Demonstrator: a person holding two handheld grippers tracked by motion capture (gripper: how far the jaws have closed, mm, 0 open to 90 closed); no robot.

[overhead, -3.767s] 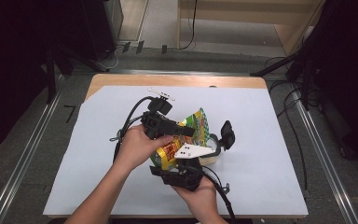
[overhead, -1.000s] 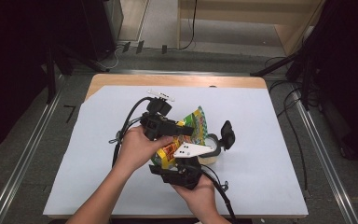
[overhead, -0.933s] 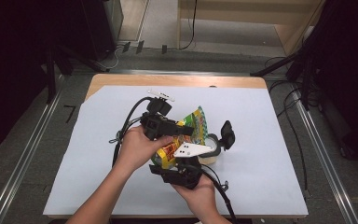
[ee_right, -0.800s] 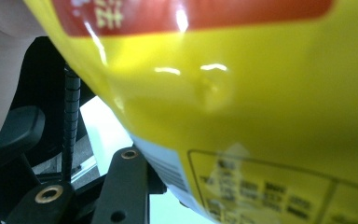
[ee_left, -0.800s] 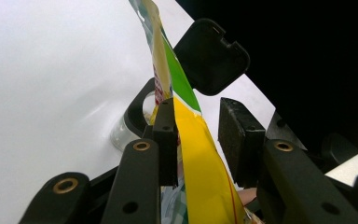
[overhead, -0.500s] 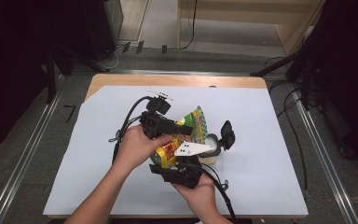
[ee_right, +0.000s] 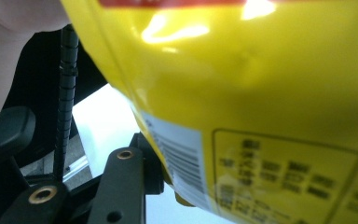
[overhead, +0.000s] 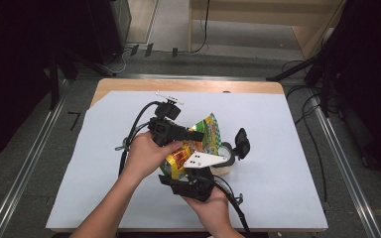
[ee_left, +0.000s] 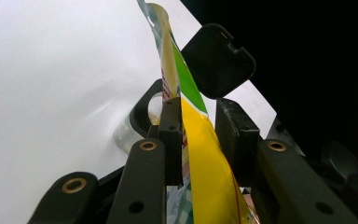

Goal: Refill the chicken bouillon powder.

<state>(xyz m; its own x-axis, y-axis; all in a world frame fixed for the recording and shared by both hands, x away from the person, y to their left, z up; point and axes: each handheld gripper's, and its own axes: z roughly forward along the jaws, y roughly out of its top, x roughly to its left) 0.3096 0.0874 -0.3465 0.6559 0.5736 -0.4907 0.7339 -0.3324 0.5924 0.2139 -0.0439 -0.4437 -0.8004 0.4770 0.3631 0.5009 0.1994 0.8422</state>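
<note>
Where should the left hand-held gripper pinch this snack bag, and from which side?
Pinch the flat sealed top edge of the snack bag, coming edge-on along the seam. There the film is thin and flat between the left hand-held gripper's pads; lower down the bag bulges. The jaws have just been closing on it.

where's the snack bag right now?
High view: the snack bag sits mid-table, between the left gripper and the right gripper, just left of the clear jar with its open black lid.
</note>
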